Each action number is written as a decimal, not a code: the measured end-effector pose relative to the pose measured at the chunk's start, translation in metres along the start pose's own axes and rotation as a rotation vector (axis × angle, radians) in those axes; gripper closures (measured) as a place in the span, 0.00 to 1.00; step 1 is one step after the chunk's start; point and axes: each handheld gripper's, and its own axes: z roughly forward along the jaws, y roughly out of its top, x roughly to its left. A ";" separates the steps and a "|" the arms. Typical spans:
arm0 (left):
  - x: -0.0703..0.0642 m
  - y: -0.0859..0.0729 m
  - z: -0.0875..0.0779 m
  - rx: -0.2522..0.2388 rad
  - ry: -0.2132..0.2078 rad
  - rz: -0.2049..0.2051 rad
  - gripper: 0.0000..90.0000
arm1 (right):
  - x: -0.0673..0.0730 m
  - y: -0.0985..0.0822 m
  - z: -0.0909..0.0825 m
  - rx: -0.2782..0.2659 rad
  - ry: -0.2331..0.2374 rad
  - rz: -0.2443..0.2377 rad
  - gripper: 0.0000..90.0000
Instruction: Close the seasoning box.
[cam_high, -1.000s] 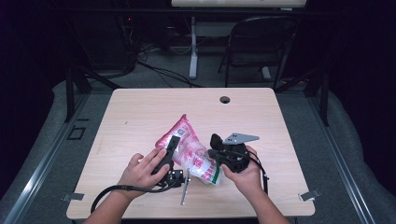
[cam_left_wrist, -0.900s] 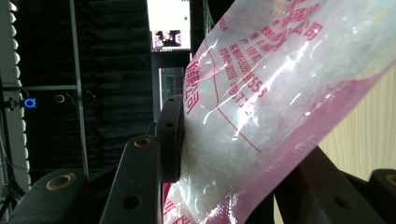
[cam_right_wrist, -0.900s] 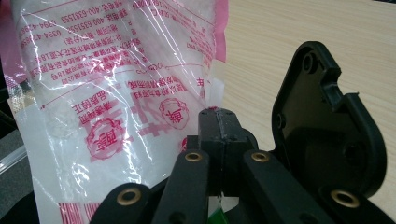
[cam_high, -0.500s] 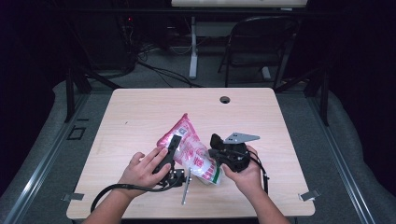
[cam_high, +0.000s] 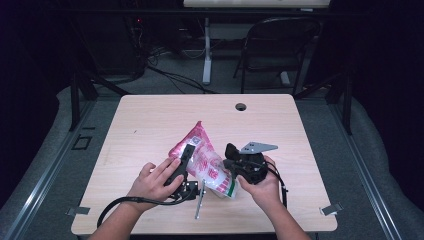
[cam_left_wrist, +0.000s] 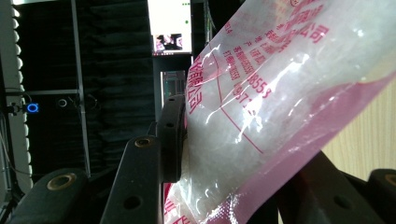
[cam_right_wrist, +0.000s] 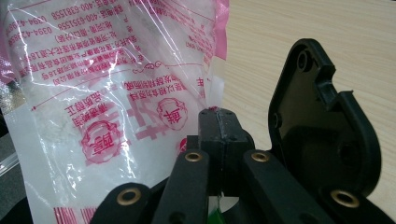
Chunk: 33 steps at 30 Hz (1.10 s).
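High view: a pale wooden table (cam_high: 150, 130) with a round cable hole (cam_high: 241, 107) stands in a dark room, a folding chair (cam_high: 272, 50) behind it on grey floor. Near the front edge, a pink-and-clear plastic bag (cam_high: 205, 162) (red printing) is held up between two grippers. Left gripper (cam_high: 186, 159) clamps its bulging middle; right gripper (cam_high: 231, 159), jaws together, pinches its edge.
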 end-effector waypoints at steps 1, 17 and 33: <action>0.000 0.000 0.000 0.000 0.000 0.001 0.71 | 0.000 0.000 0.000 -0.001 -0.001 0.000 1.00; 0.001 0.000 0.001 -0.006 0.001 -0.003 0.71 | 0.000 0.000 0.000 0.001 0.000 0.001 1.00; 0.004 0.001 0.001 -0.015 0.008 0.009 0.71 | 0.000 0.000 0.001 0.001 0.000 0.001 1.00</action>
